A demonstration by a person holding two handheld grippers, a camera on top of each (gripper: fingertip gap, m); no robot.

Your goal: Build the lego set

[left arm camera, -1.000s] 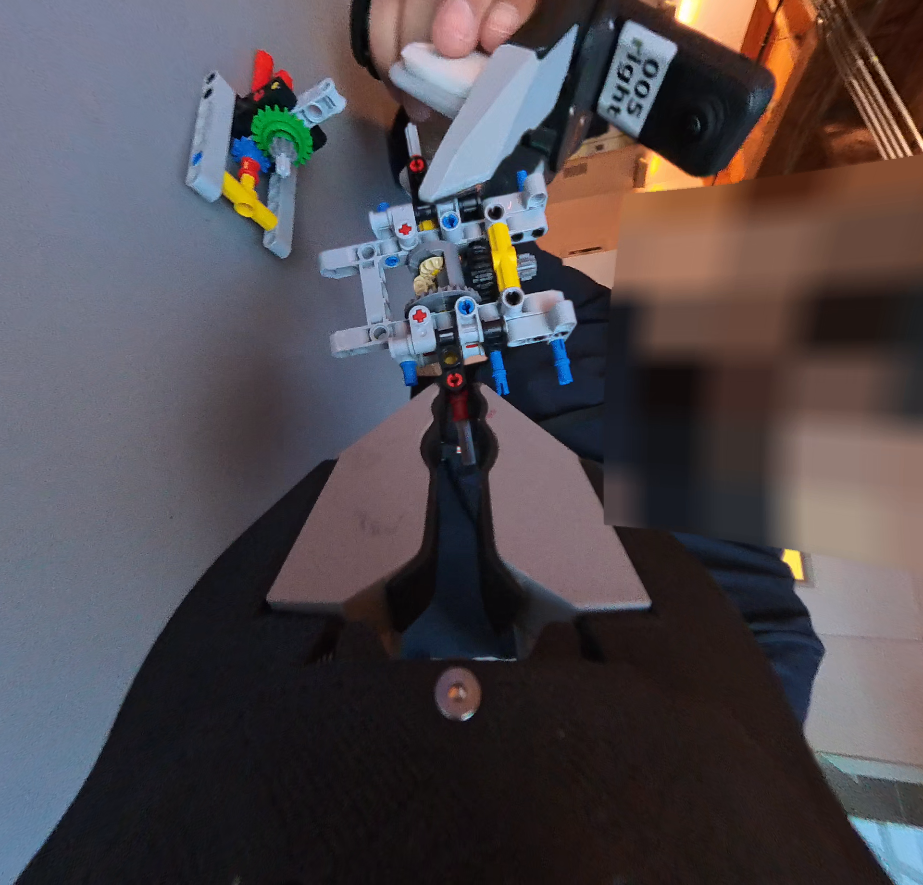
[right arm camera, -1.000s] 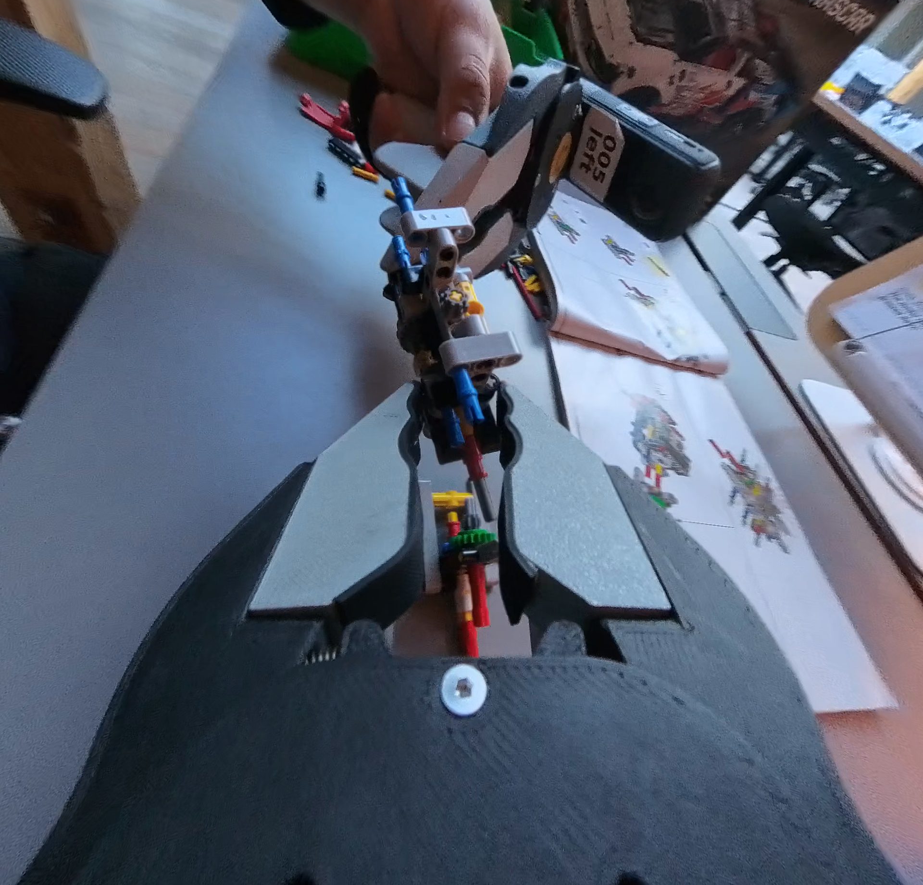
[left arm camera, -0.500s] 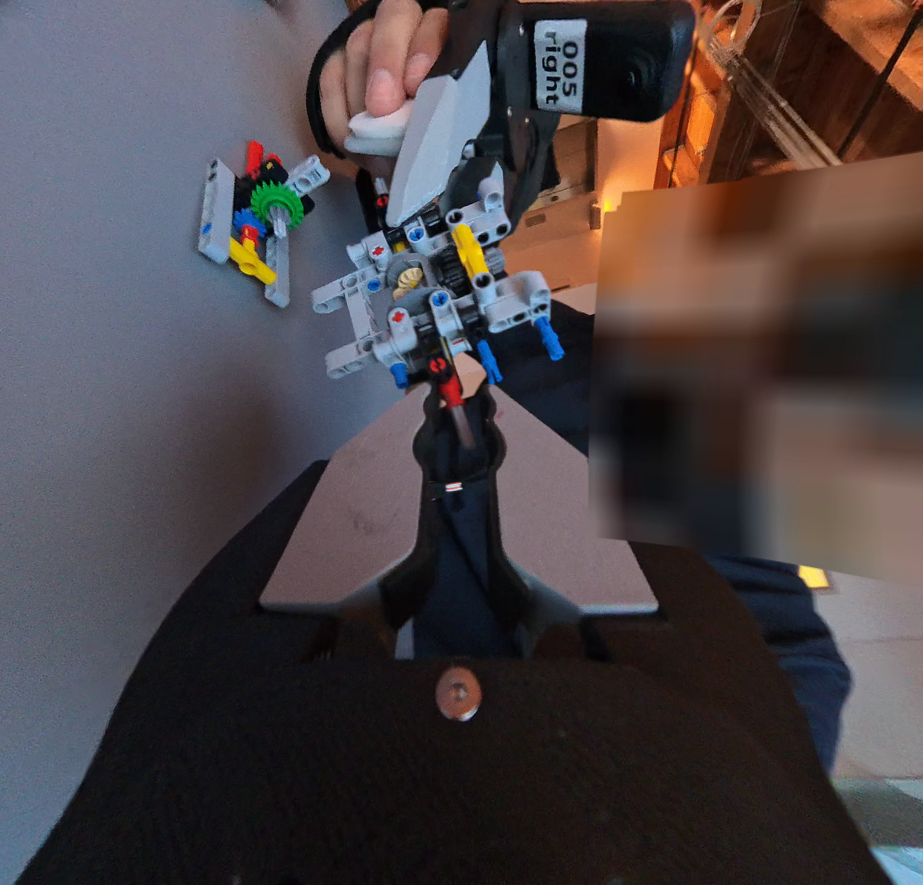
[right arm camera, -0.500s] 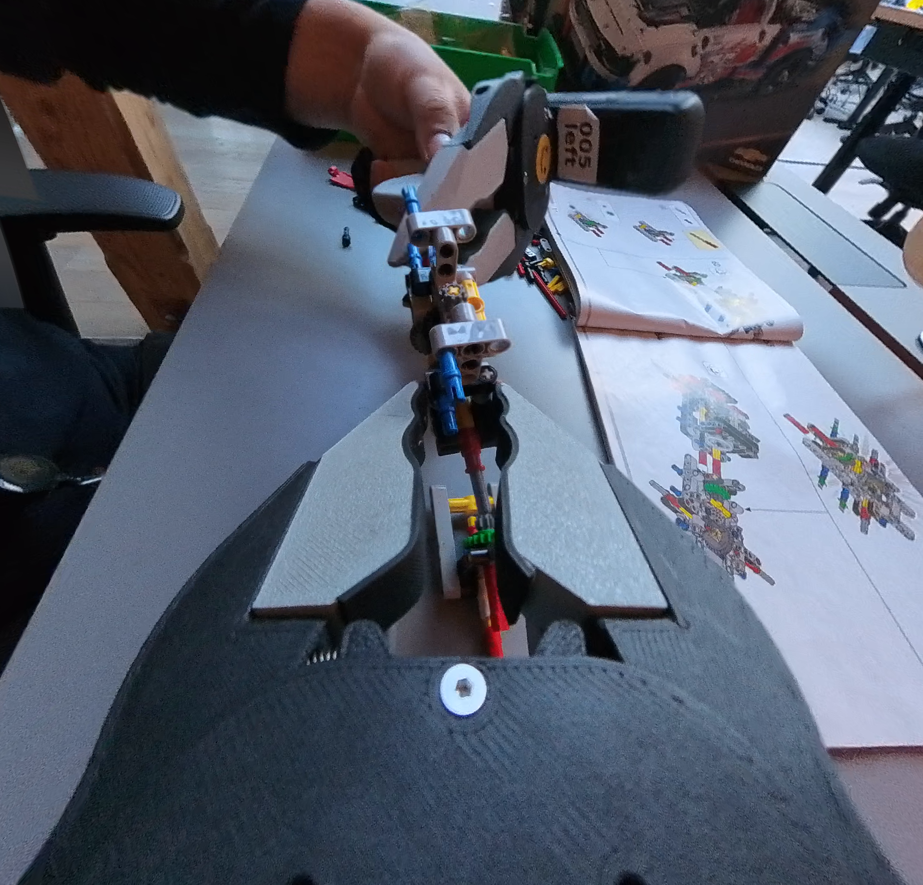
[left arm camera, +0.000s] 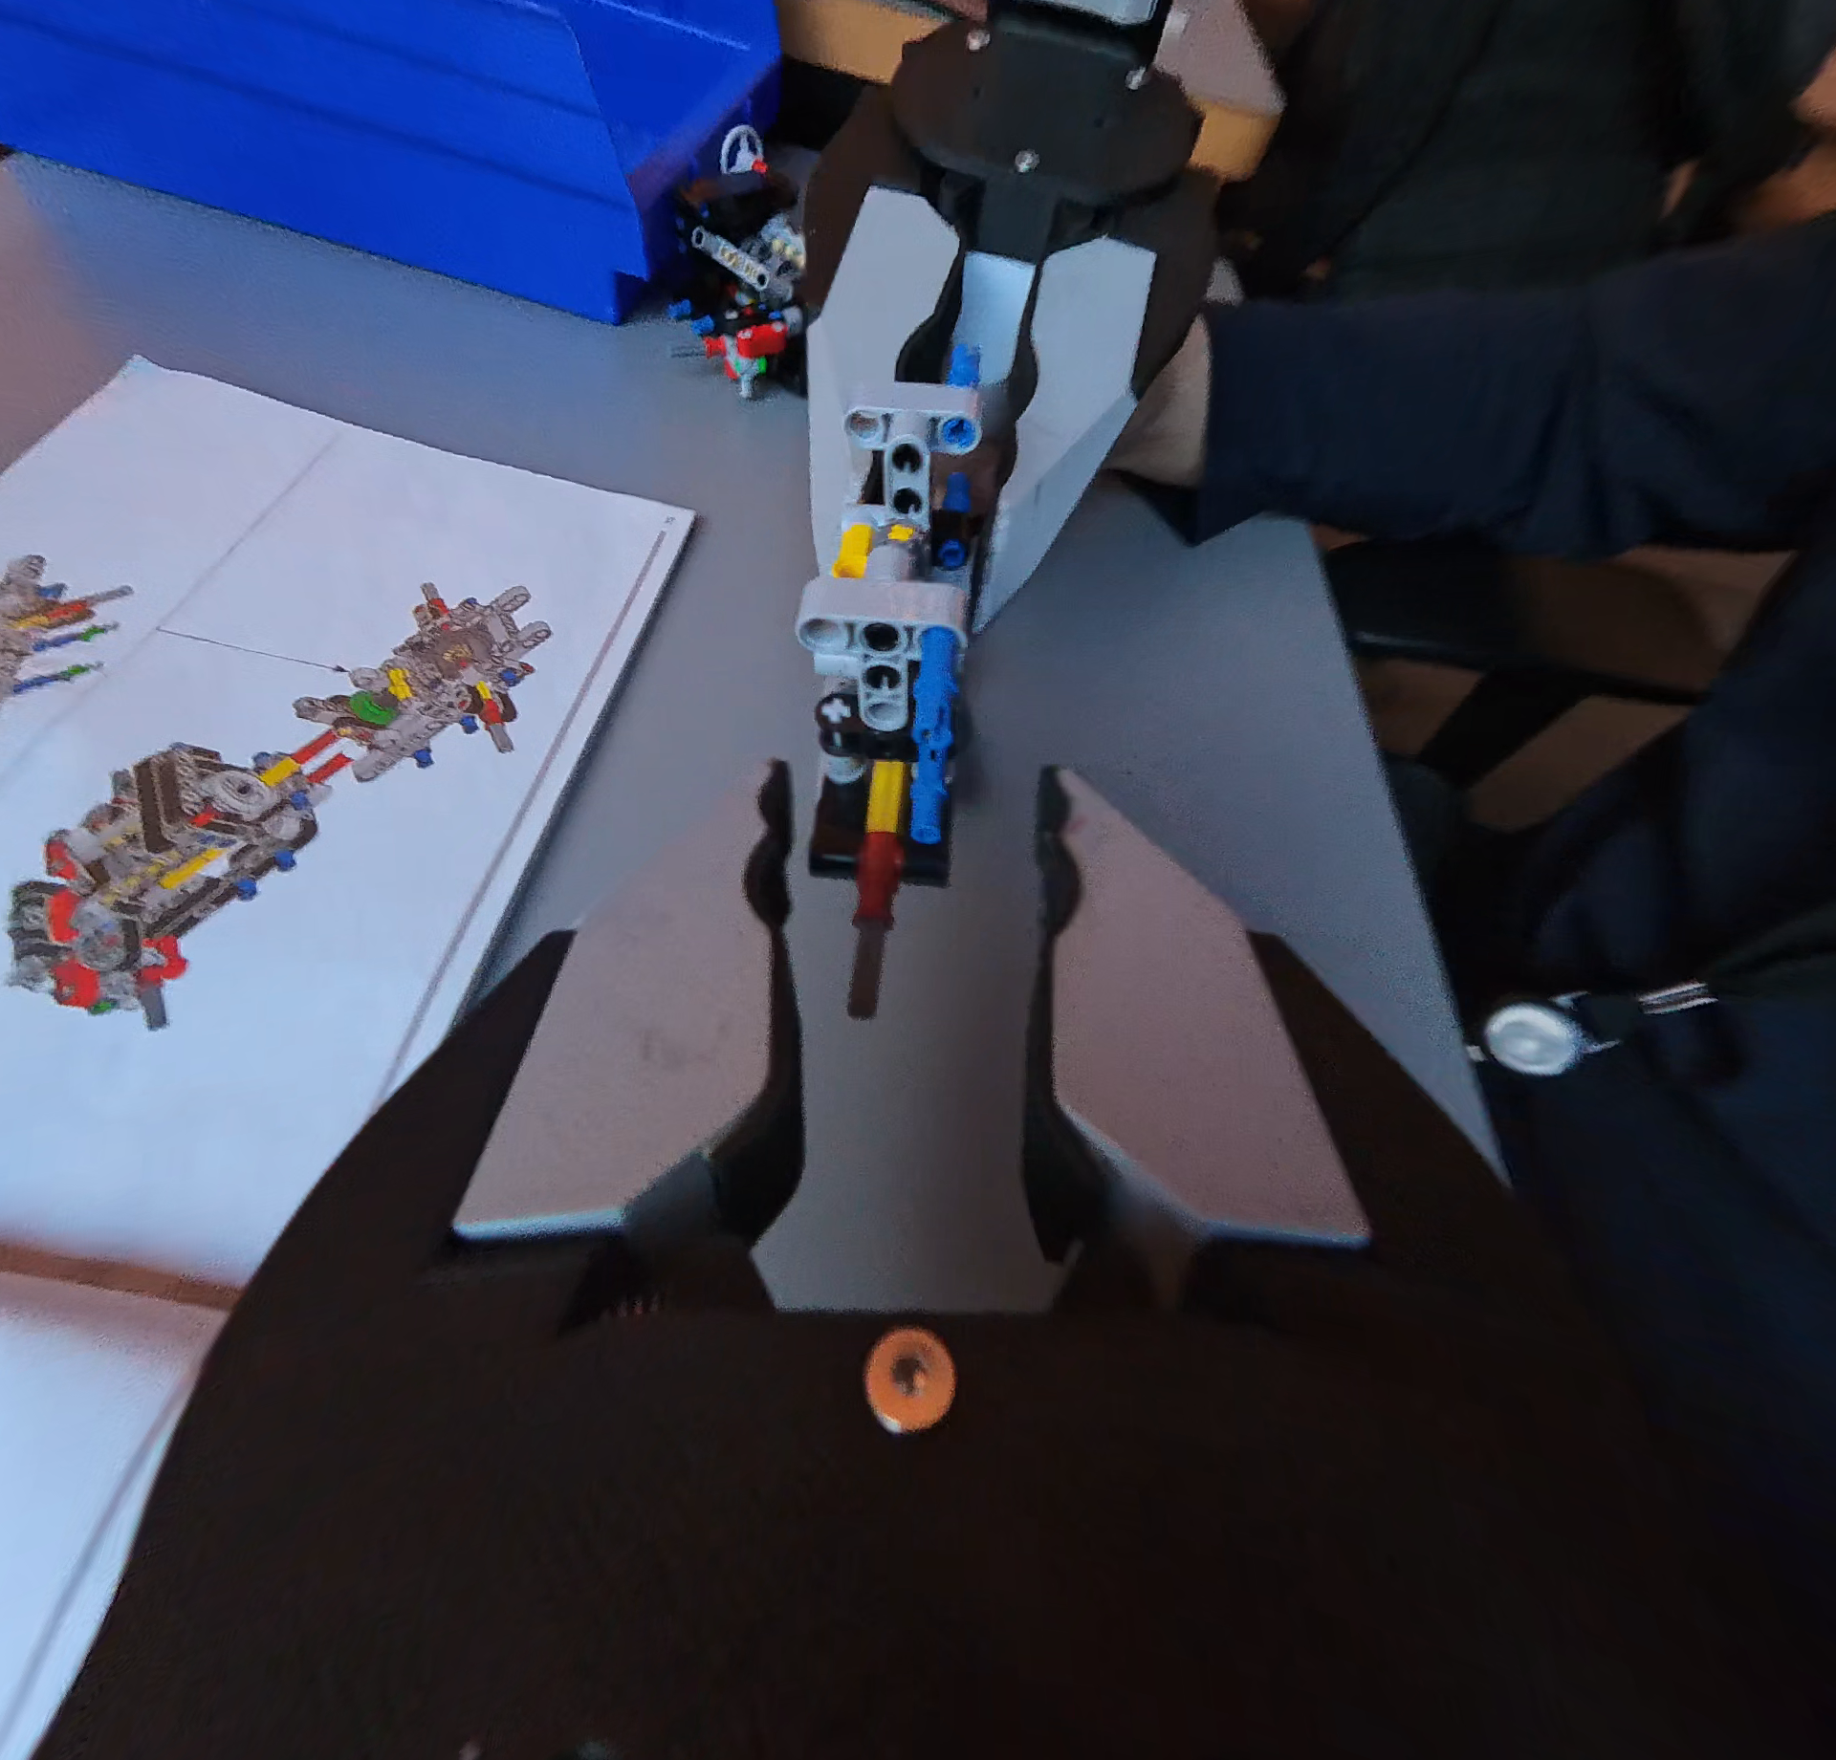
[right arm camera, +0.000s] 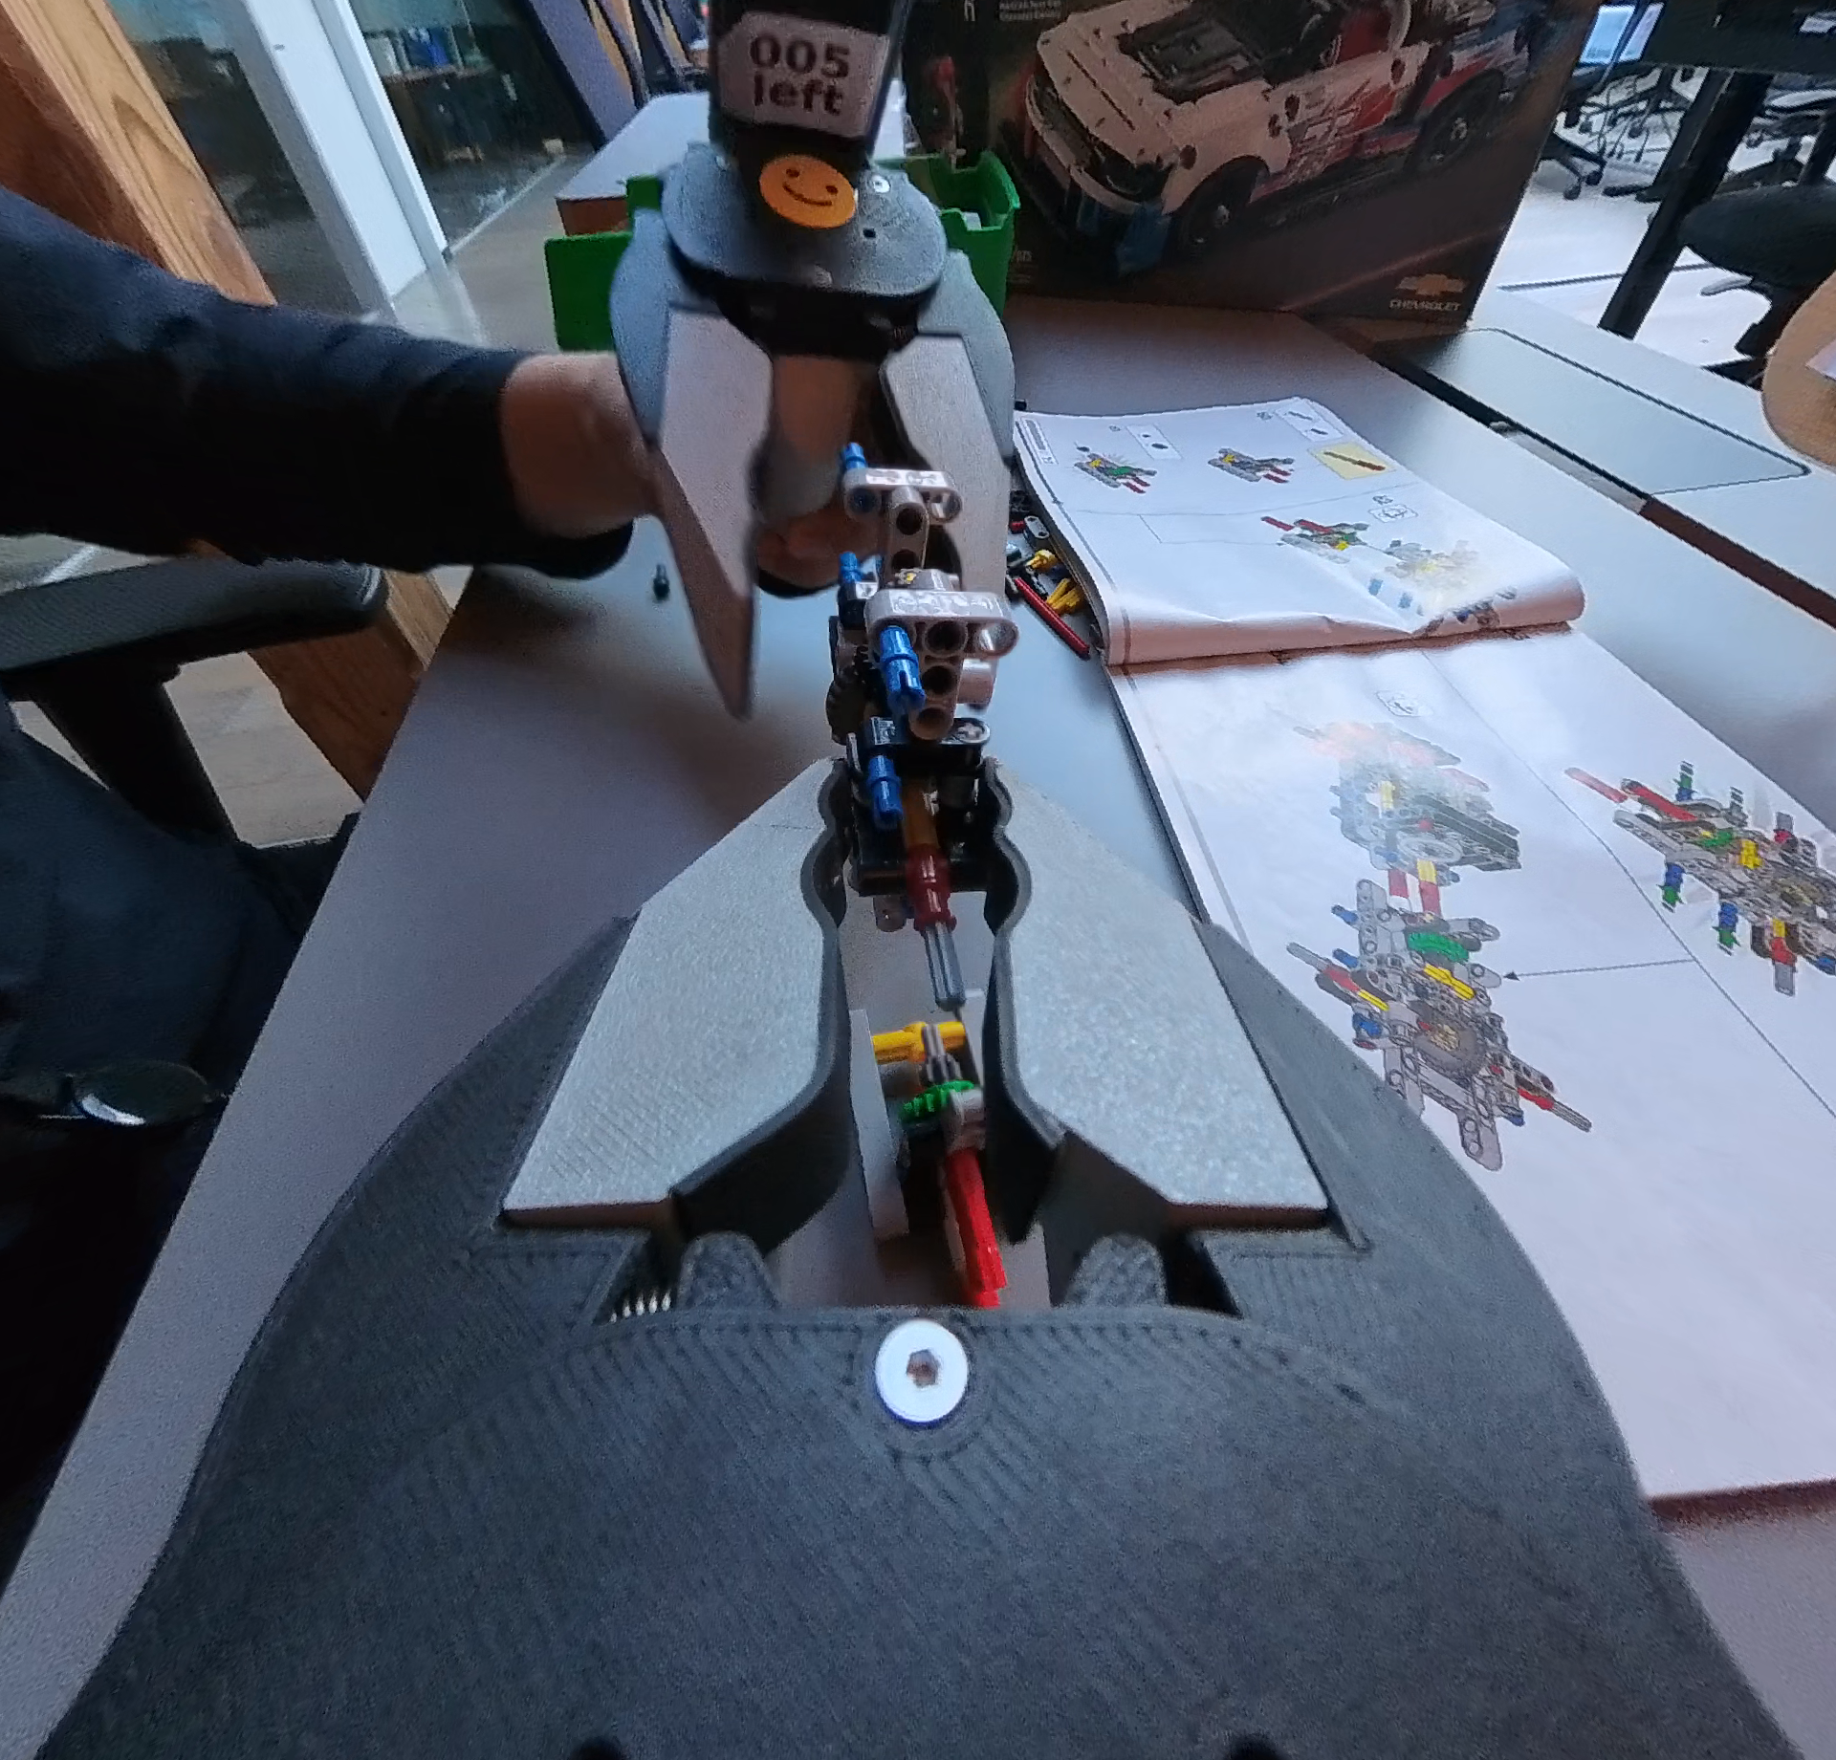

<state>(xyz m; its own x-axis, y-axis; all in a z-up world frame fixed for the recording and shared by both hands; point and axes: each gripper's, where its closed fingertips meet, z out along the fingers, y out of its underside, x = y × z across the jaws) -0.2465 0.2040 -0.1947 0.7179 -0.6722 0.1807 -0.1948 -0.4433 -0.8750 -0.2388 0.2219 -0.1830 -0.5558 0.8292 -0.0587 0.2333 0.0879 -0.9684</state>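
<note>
Grey worktop [right arm camera: 556, 818] below, your right gripper [right arm camera: 909, 823] clamps the brick assembly [right arm camera: 919, 679] aloft while the left gripper [left arm camera: 909, 818] gapes around its near end, so square up.

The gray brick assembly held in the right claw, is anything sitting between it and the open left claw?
Nothing visible. The left claw is open, with the brick assembly directly ahead, its end between the fingertips with gaps on both sides. Only bare gray table shows around them. The right claw grips the assembly's other end.
</note>
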